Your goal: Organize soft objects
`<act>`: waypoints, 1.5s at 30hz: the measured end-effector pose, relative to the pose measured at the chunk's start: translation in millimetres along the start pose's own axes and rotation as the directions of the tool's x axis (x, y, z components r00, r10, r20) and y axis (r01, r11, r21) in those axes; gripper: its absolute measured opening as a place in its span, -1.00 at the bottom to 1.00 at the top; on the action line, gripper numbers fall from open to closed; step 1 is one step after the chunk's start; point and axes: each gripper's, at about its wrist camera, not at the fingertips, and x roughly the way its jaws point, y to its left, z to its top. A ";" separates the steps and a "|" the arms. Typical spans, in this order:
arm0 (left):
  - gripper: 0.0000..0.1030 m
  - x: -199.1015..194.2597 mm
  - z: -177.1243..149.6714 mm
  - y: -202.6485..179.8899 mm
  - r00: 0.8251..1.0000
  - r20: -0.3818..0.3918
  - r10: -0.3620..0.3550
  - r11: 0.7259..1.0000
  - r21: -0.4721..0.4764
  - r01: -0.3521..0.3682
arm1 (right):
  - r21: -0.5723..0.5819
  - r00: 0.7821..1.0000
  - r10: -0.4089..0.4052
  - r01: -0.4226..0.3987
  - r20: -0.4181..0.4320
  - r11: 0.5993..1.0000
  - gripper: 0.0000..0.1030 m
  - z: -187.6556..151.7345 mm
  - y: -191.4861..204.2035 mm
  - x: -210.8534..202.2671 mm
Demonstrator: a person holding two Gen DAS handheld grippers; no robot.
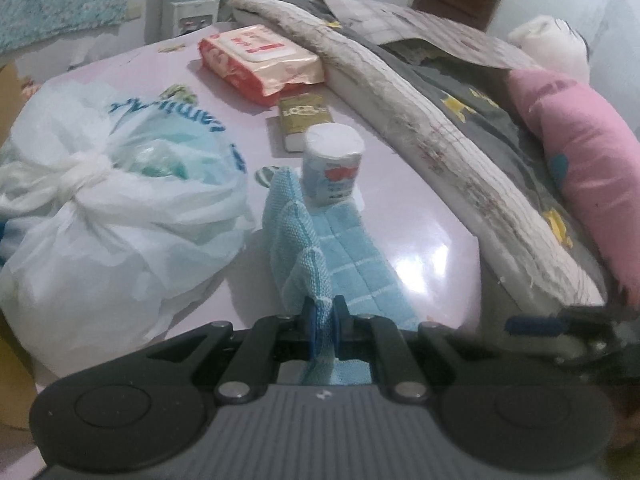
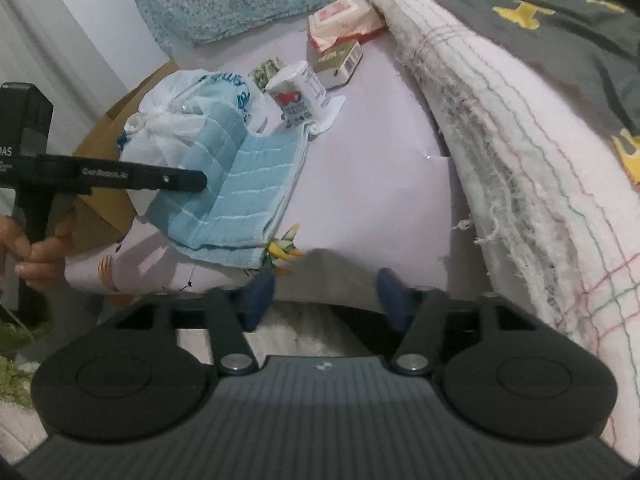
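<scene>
A light blue checked towel (image 1: 344,256) lies partly folded on the pale pink table (image 1: 424,216). My left gripper (image 1: 323,322) is shut on a raised edge of it, and the cloth stands up in a ridge between the blue pads. In the right wrist view the same towel (image 2: 244,196) drapes over the table's near left part, with the left gripper (image 2: 202,182) pinching its upper fold. My right gripper (image 2: 326,294) stands open at the table's front edge, nothing between its fingers, a little right of the towel.
A knotted white plastic bag (image 1: 108,216) sits left of the towel. Behind it stand a small tissue roll (image 1: 334,162), a green-gold box (image 1: 306,120) and a red wipes pack (image 1: 260,60). A frayed white blanket (image 2: 520,152), grey bedding (image 1: 480,120) and a pink pillow (image 1: 580,160) crowd the right.
</scene>
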 end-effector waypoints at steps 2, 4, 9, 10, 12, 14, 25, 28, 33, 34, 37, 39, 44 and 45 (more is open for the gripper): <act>-0.81 3.4 -0.9 -9.2 1.000 -0.003 0.010 0.999 0.037 -0.009 | 0.027 0.998 0.044 -0.045 0.051 0.999 0.15 7.2 -1.4 -2.7; -0.81 6.5 -1.0 -17.2 1.000 -0.004 0.018 0.997 0.069 -0.018 | 0.053 0.990 0.096 -0.102 0.105 0.993 0.15 17.7 -0.4 -0.7; -0.81 9.7 1.0 -23.7 1.000 -0.002 0.008 0.996 0.087 -0.008 | 0.129 0.958 0.240 -0.261 0.160 0.957 -0.22 45.7 -4.2 30.7; -0.81 10.1 1.8 -23.8 1.000 -0.002 0.003 0.997 0.084 -0.002 | 0.152 0.955 0.260 -0.280 0.143 0.948 -0.42 48.7 -6.7 41.3; -0.81 10.9 3.2 -24.4 1.000 0.000 -0.011 0.997 0.076 0.011 | 0.191 0.962 0.258 -0.270 0.084 0.944 -0.61 49.7 -11.4 62.0; -0.81 11.7 4.3 -25.3 1.000 0.002 -0.029 0.997 0.078 0.028 | 0.223 0.974 0.227 -0.222 0.005 0.949 -0.81 46.9 -16.2 81.7; -0.74 36.7 7.0 -41.2 0.994 -0.046 -0.094 0.986 0.135 0.100 | 0.373 0.956 0.289 -0.287 0.052 0.882 -0.97 40.4 -43.9 83.1; -0.73 38.9 7.6 -39.6 0.992 -0.051 -0.112 0.985 0.127 0.118 | 0.356 0.961 0.255 -0.276 0.105 0.893 -0.85 47.6 -48.0 70.0; -0.55 39.8 7.5 -38.9 0.989 -0.055 -0.134 0.983 0.121 0.140 | 0.301 0.928 0.328 -0.368 0.175 0.880 -0.85 65.8 -40.9 58.9; -0.50 39.6 7.5 -39.4 0.989 -0.055 -0.139 0.982 0.121 0.145 | 0.294 0.926 0.342 -0.376 0.160 0.879 -0.85 69.3 -37.8 63.3; -0.20 38.3 7.1 -42.0 0.985 -0.059 -0.161 0.978 0.128 0.167 | 0.289 0.929 0.360 -0.369 0.087 0.883 -0.85 74.3 -32.0 82.4; 0.02 35.3 6.5 -43.7 0.982 -0.062 -0.176 0.974 0.134 0.183 | 0.289 0.941 0.336 -0.332 0.038 0.898 -0.85 74.6 -30.5 94.8; 0.30 18.2 4.7 -42.3 0.979 -0.061 -0.197 0.969 0.143 0.203 | 0.304 0.943 0.332 -0.318 0.006 0.898 -0.90 71.0 -37.6 104.5; 0.32 13.5 4.9 -40.5 0.978 -0.056 -0.200 0.967 0.146 0.206 | 0.294 0.944 0.329 -0.316 0.004 0.902 -0.90 71.1 -36.6 104.5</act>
